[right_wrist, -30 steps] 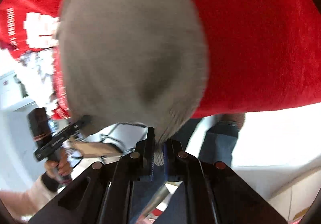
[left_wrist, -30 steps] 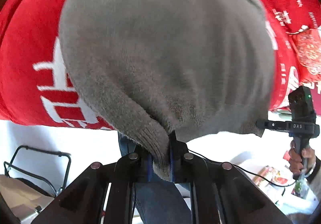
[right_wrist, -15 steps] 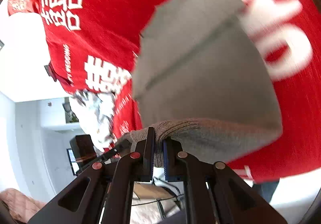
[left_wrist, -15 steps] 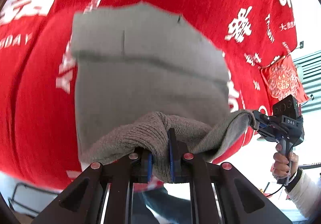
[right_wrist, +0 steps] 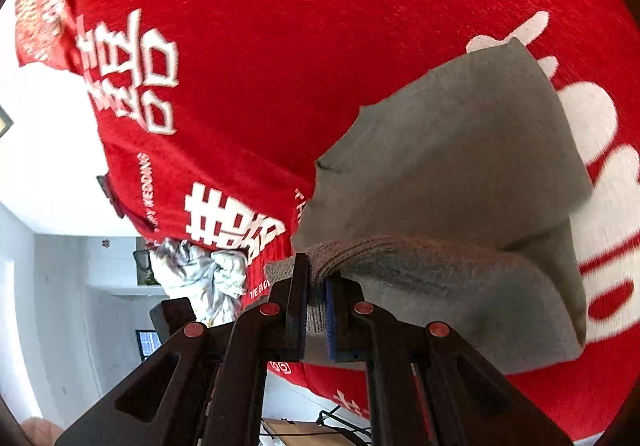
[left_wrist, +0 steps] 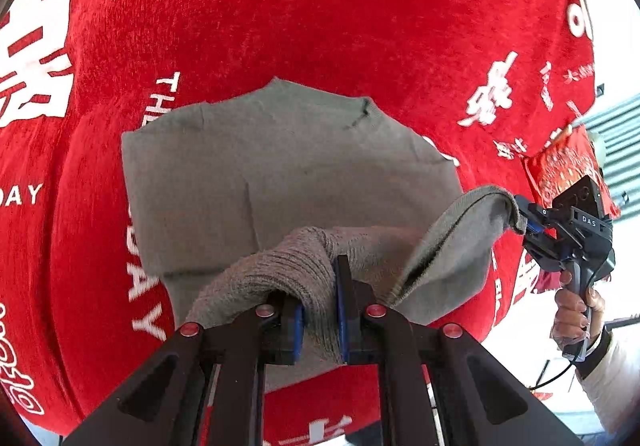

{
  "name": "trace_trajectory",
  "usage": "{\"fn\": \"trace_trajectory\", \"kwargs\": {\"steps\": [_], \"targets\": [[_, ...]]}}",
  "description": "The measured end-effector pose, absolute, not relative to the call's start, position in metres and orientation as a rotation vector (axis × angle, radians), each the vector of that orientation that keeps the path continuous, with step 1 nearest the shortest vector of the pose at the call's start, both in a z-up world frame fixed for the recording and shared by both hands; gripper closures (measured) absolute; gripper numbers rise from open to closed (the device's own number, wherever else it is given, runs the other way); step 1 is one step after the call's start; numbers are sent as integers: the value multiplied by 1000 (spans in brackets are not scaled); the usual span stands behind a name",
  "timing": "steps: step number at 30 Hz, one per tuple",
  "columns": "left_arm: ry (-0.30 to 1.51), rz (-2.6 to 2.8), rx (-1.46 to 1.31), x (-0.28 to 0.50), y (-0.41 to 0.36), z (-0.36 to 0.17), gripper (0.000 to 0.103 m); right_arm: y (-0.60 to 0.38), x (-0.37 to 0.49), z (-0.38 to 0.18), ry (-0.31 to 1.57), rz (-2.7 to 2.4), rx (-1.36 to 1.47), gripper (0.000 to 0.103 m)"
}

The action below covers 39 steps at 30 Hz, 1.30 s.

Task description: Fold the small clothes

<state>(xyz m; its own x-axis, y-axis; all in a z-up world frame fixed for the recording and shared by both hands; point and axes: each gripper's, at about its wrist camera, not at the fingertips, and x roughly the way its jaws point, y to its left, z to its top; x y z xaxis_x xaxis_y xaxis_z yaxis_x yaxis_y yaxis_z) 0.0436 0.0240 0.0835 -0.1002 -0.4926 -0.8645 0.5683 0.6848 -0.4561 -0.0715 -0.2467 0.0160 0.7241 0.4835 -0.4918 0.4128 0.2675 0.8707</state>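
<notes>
1. Grey knit garment (left_wrist: 288,166) lying mostly flat on a red cloth (left_wrist: 320,14) printed with white characters; near ribbed hem lifted off the surface.
2. Left gripper (left_wrist: 320,320) clamped on the ribbed hem at one end, blue pads pressed into bunched knit.
3. Right gripper (right_wrist: 316,306) clamped on the same hem at its other end; seen from the left wrist view (left_wrist: 528,224) off to the right, held in a hand (left_wrist: 576,310), with the corner of fabric raised and drooping between the two grips.
4. Step in hand, by judgement: the lengthwise fold, with the bottom hem picked up and the far edge and neckline resting flat.
5. Next move likely calls for carrying both ends forward together, level and taut, laying the hem onto the far edge, then letting go only once the edges line up.
6. Crumpled pale patterned cloth (right_wrist: 200,282) lying at the edge of the red cloth, well apart from the garment.
</notes>
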Motion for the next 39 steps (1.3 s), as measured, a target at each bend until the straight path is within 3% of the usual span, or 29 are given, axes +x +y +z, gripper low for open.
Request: {"fn": "trace_trajectory", "kwargs": {"steps": [9,14,15,16,17,19,21,22,23,29,31,32,33,34,35,36,37,39], "targets": [[1474,-672,72,100,8,37,89,-293,-9,-38,905,7,1406,95],[1418,-544,95,113,13,38,87,-304,17,-68,989,-17,1418,94],[1408,-534,110,114,12,39,66,-306,19,-74,1004,-24,1426,94],[1385,-519,138,114,11,40,29,-308,21,-79,1016,-32,1432,91],[1360,-508,164,113,10,41,15,-309,22,-83,1029,-42,1438,91],[1317,-502,218,112,4,43,10,-313,25,-88,1064,-58,1442,89],[1316,-499,254,113,-4,39,10,-314,27,-85,1091,-61,1402,75],[1317,-495,271,115,-9,35,10,-315,28,-79,1098,-61,1364,48],[1321,-498,292,116,-14,31,10,-316,29,-74,1100,-59,1332,29],[1371,-506,392,126,-38,-9,10,-317,40,-45,1193,-125,954,29],[1401,-493,389,130,-41,-23,12,-311,49,-51,1257,-129,838,29],[1410,-494,380,131,-41,-27,20,-304,55,-57,1297,-132,770,31],[1424,-500,372,131,-42,-30,47,-299,60,-62,1328,-134,725,33],[1436,-505,371,132,-43,-33,71,-293,65,-70,1366,-139,677,52],[1425,-508,371,131,-44,-31,80,-288,67,-74,1395,-147,639,77],[1415,-523,365,130,-44,-28,97,-282,69,-74,1406,-170,571,84],[1408,-538,357,129,-43,-22,97,-278,69,-69,1384,-161,547,96],[1370,-567,333,125,-39,-4,97,-270,65,-52,1345,-156,491,96]]}}
